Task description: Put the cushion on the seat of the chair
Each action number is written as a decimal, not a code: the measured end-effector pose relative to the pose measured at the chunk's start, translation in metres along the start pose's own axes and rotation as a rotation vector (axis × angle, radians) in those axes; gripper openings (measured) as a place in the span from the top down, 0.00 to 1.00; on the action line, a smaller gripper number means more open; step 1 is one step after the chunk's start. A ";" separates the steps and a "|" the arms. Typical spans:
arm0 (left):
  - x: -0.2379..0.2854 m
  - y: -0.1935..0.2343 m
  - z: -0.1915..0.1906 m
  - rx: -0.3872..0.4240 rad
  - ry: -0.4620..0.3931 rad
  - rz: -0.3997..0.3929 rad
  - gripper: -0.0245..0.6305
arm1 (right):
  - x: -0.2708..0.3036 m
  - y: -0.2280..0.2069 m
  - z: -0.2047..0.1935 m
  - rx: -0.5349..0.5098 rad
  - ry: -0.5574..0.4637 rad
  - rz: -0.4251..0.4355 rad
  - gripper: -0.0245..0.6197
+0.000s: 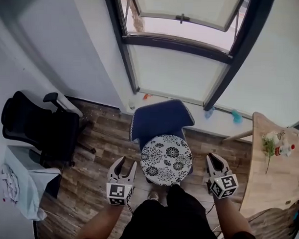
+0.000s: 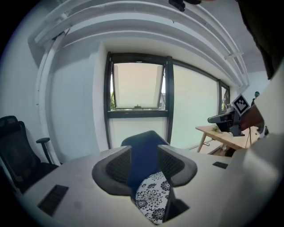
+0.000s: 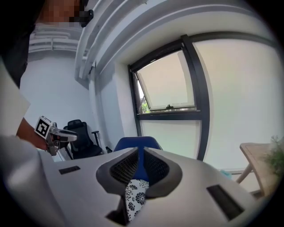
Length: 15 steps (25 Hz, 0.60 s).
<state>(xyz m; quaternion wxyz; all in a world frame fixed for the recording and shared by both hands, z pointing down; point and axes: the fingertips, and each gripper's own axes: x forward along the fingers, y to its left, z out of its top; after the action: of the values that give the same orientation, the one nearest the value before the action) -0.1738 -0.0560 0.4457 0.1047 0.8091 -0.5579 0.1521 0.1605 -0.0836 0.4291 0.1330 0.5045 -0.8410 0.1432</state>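
Note:
A round white cushion with black flower print (image 1: 166,159) lies flat on the seat of the blue chair (image 1: 159,119), whose backrest faces the window. My left gripper (image 1: 128,163) hovers to the cushion's left with its jaws spread and nothing between them. To the cushion's right, my right gripper (image 1: 212,158) has its jaws nearly together, only a thin slit showing, and holds nothing. In the left gripper view the cushion (image 2: 151,199) and chair (image 2: 143,138) show beyond the spread jaws of the left gripper (image 2: 144,153). The right gripper view shows the cushion (image 3: 133,195) below the right gripper (image 3: 140,153).
A black office chair (image 1: 36,125) stands at the left by the wall, with a white covered bin (image 1: 20,183) in front of it. A wooden table (image 1: 272,179) carrying a small plant (image 1: 268,145) stands at the right. The window (image 1: 180,68) lies beyond the blue chair.

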 end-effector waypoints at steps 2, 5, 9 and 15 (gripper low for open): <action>-0.006 -0.010 0.013 0.013 -0.017 -0.030 0.69 | -0.007 0.005 0.011 -0.018 -0.012 0.024 0.88; -0.010 -0.021 0.031 0.036 -0.046 -0.038 0.69 | -0.013 0.004 0.029 -0.044 -0.034 0.042 0.89; -0.019 -0.026 0.055 0.019 -0.086 -0.031 0.75 | -0.017 0.009 0.052 -0.013 -0.070 0.077 0.90; -0.022 -0.023 0.088 0.049 -0.143 -0.027 0.84 | -0.017 0.024 0.084 -0.056 -0.128 0.132 0.91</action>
<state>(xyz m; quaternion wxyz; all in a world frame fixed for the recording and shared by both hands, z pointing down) -0.1483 -0.0581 0.3557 0.0465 0.8277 -0.5491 0.1061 0.1410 -0.0905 0.3423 0.0833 0.4523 -0.8828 0.0958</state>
